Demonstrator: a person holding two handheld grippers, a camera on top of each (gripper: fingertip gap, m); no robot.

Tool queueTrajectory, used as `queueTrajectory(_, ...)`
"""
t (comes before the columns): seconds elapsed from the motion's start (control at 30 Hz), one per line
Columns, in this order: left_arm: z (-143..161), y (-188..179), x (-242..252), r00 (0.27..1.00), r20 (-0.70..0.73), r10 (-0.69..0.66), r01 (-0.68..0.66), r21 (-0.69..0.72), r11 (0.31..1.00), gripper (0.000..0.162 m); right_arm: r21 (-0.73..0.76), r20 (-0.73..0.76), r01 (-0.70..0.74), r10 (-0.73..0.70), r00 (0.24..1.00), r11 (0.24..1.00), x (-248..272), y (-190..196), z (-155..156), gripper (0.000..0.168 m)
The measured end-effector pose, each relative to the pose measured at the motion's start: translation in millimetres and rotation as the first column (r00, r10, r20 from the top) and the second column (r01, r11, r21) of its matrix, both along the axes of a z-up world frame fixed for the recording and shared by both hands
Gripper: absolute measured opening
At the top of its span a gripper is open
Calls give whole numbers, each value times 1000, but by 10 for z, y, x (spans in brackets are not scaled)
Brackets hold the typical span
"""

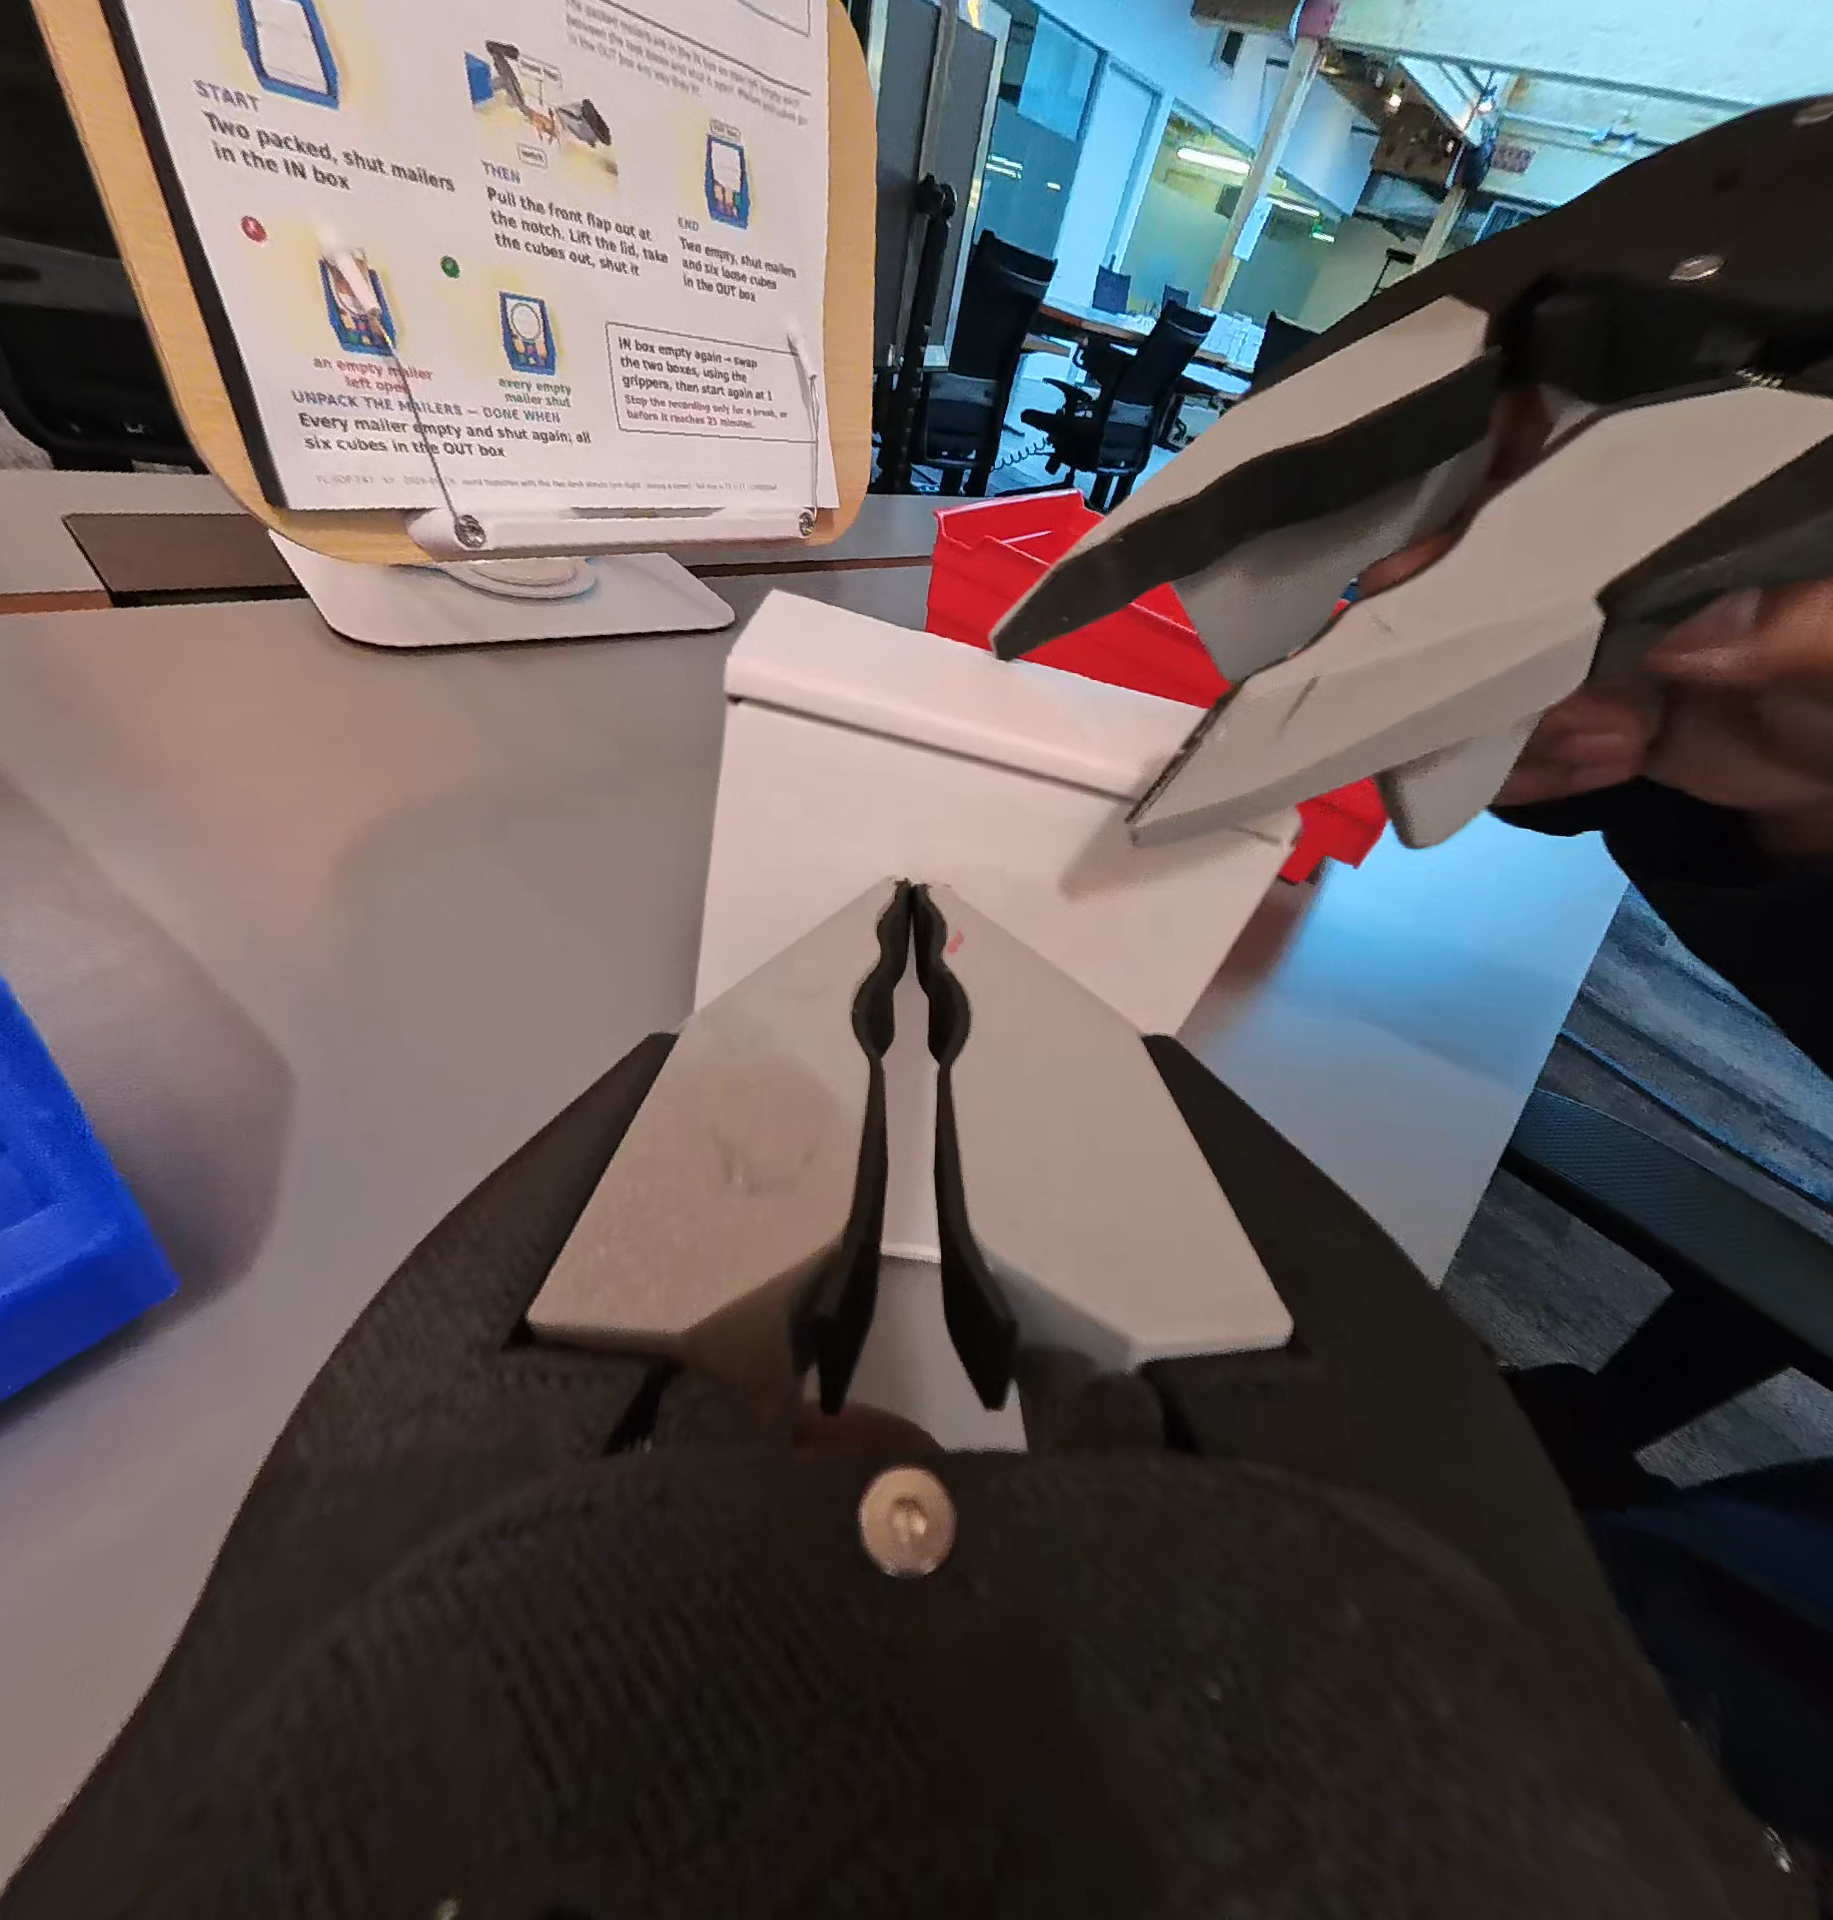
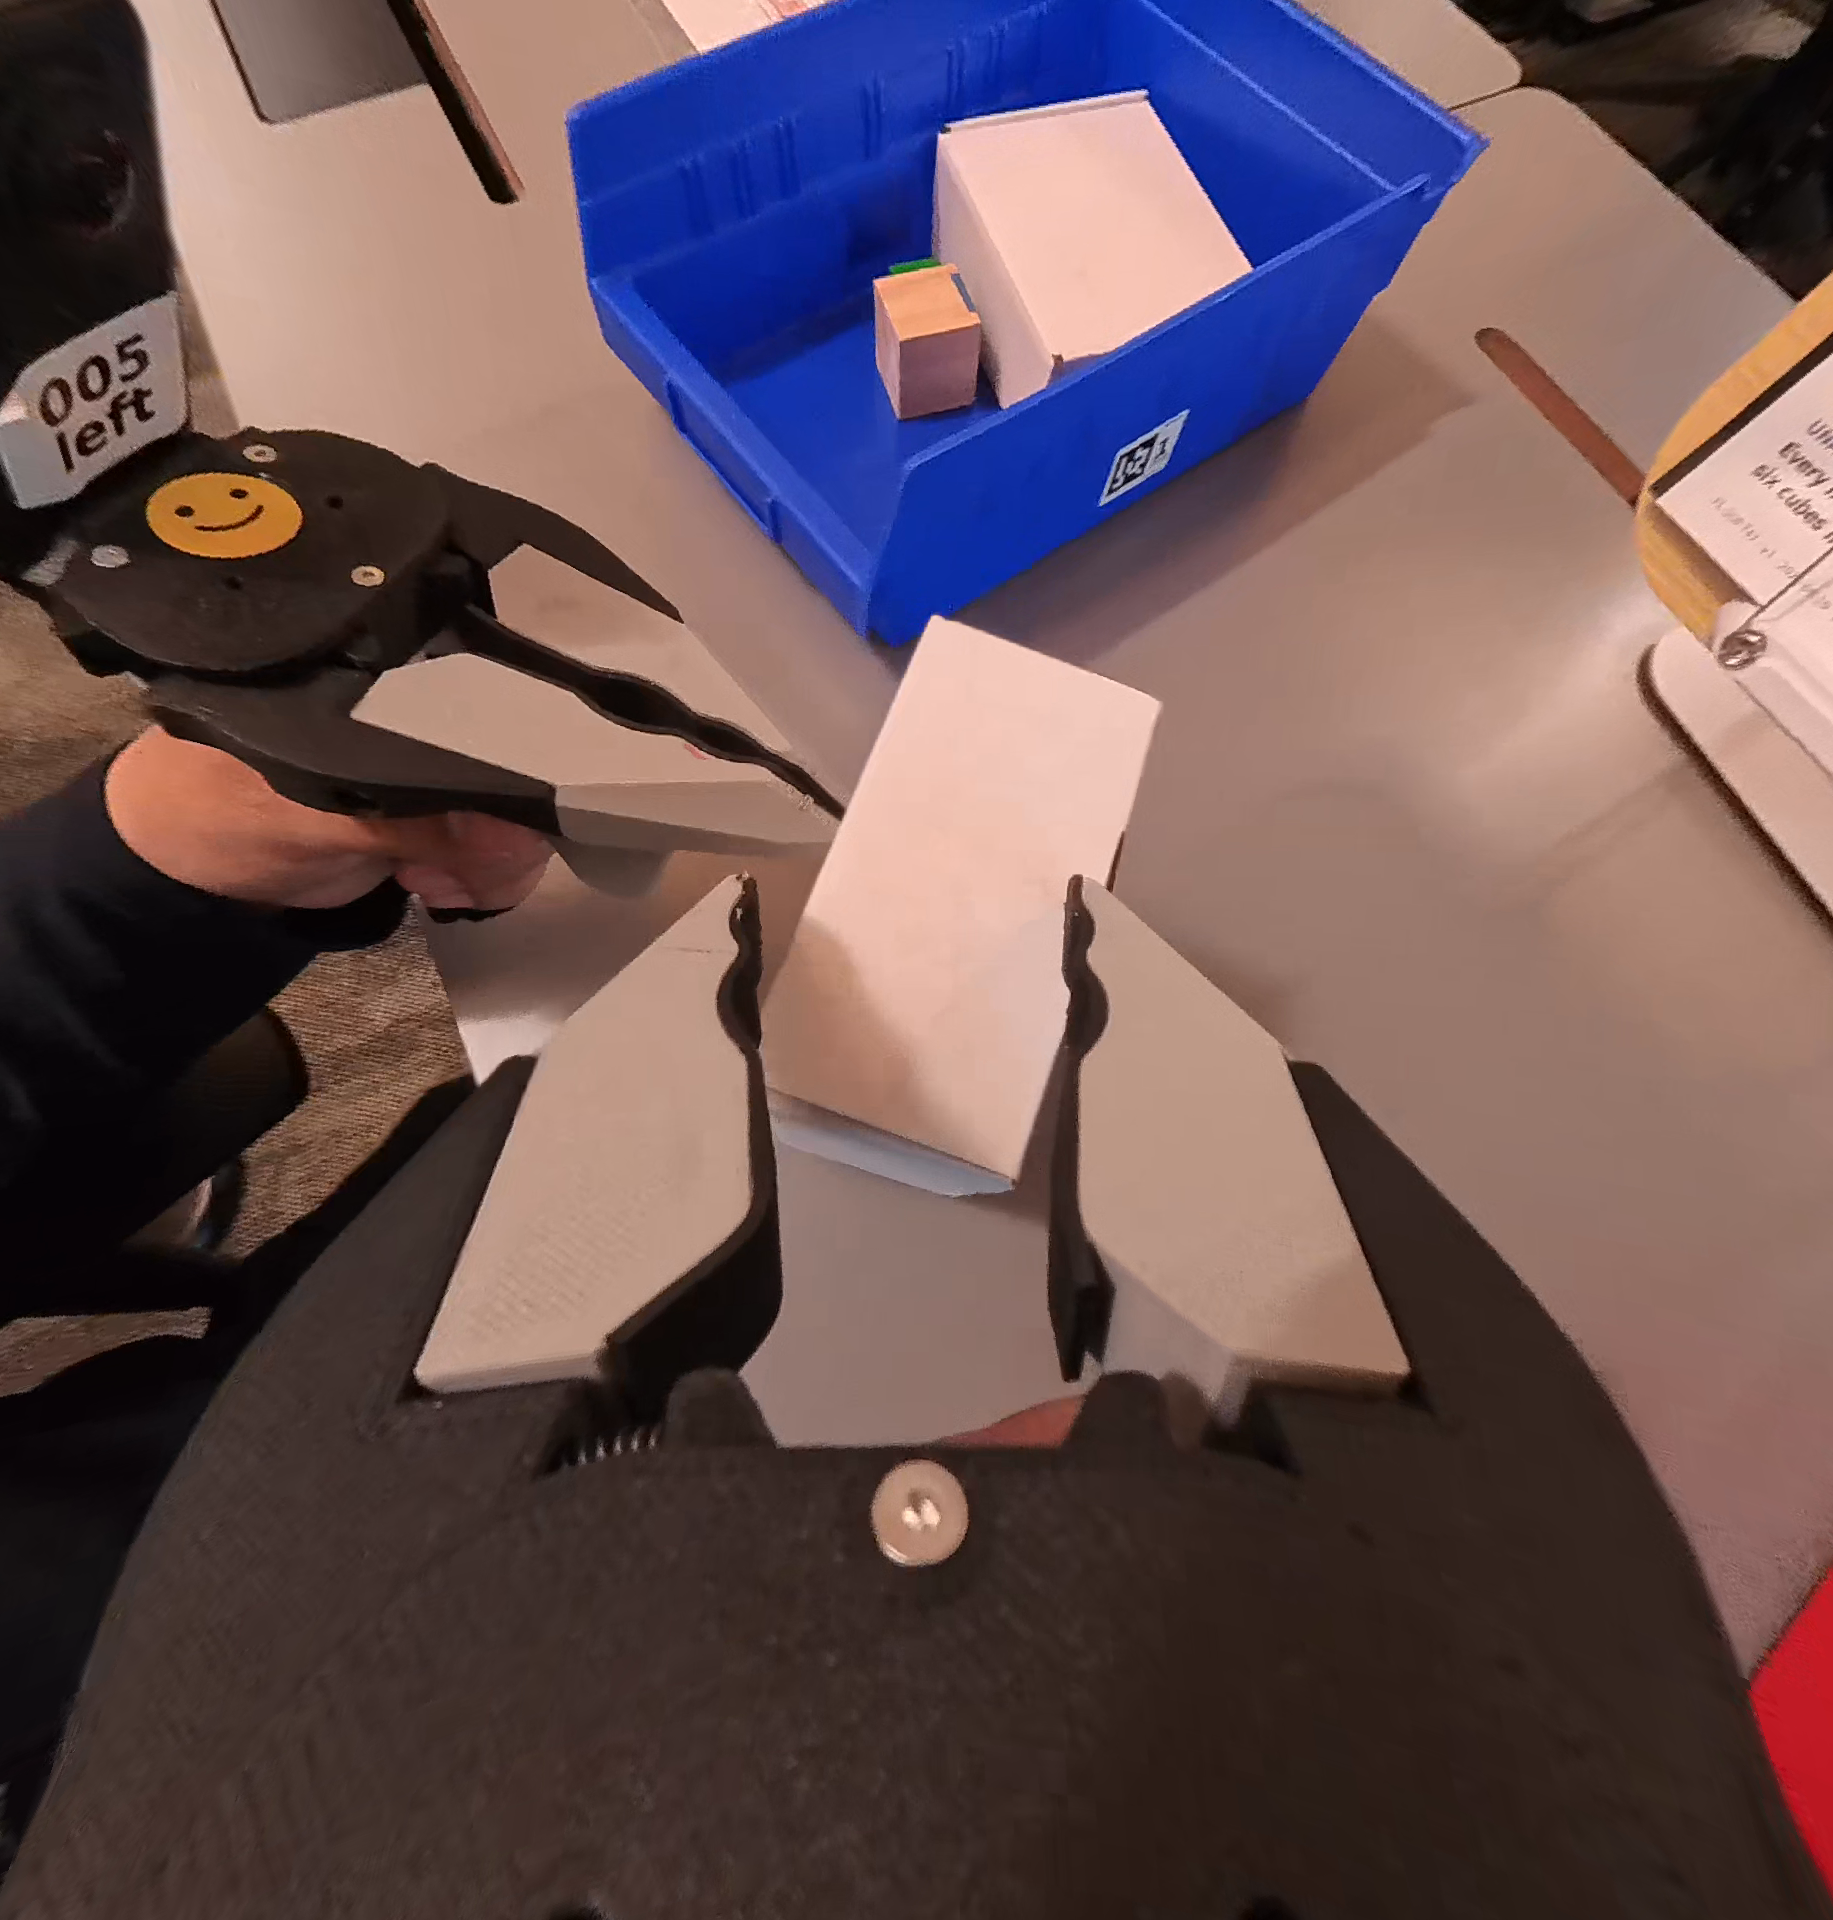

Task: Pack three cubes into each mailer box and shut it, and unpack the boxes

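Right wrist view, mailer box (image 2: 969,883) between parted right tool (image 2: 907,883)

Instruction sheet (image 1: 496,260) on white stand (image 1: 538,603), ahead-left of left tongs. Grey table (image 1: 372,883) underneath. Office chairs (image 1: 1130,395) far behind.

Both grippers share one build: black textured bodies, pale grey wedge fingers (image 2: 621,1143) lined with wavy black pads, and a silver screw (image 2: 920,1513) behind the jaws. The left gripper (image 2: 824,805) carries a yellow smiley sticker (image 2: 224,513), a white tag (image 2: 91,400), and a dark sleeve (image 2: 81,935) behind.
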State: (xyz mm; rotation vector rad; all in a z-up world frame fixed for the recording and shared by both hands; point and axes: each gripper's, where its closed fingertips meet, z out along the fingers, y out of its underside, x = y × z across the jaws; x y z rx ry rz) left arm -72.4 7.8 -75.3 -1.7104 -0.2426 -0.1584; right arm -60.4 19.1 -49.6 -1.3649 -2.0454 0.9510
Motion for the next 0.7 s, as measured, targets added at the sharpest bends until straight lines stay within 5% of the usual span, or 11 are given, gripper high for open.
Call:
queueTrajectory(0.27, -7, -40, -18, 1000, 13, -7, 7, -5, 1000, 0, 6, 9, 32, -32, 999, 999, -29, 57, 15, 67)
queueTrajectory(0.47, -45, -24, 9, 1000, 5, -19, 19, -25, 1000, 0, -26, 53, 103, -101, 993, 994, -94, 134, 35, 98)
queueTrajectory(0.7, -92, 38, 75, 999, 12, -37, 37, -37, 999, 0, 197, 293, 44, -101, 951, 979, -204, 134, -274, 86)
